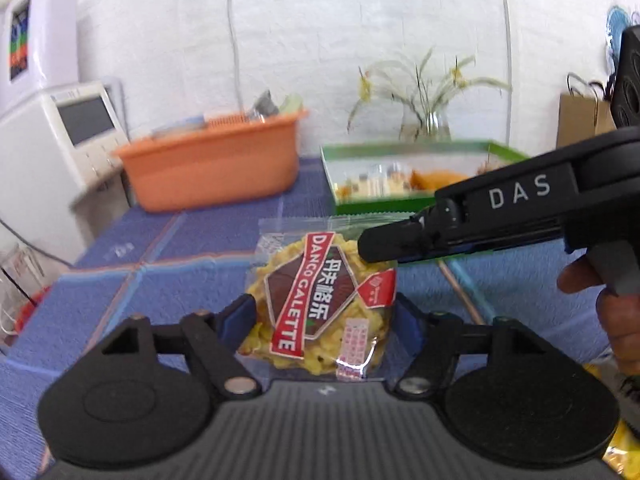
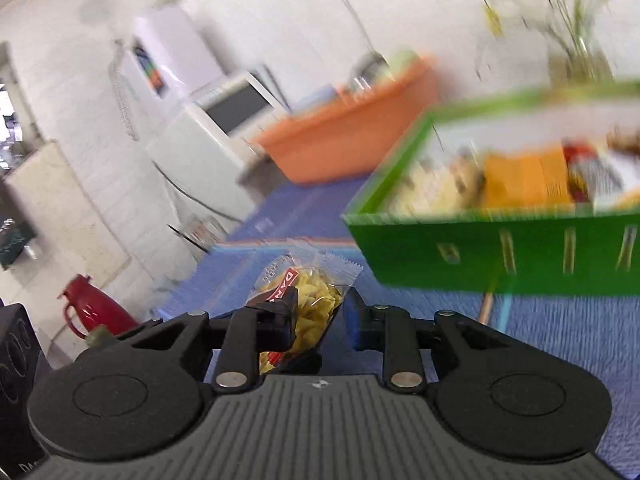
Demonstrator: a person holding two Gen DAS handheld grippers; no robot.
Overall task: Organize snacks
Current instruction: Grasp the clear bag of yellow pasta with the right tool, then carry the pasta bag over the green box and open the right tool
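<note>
galette packet (image 1: 316, 300) on the blue cloth (image 1: 160, 280), in front of the green tray (image 1: 400, 204) | left gripper (image 1: 324, 316) jaws pressed on its sides | right gripper (image 2: 318, 316) pinching its far corner | orange basket (image 1: 212, 164) behind

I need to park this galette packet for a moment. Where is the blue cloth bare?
Bare: the blue cloth left of the galette packet, in front of the orange tub. Crowded: the green tray behind, full of snacks, with the right gripper reaching in.
</note>
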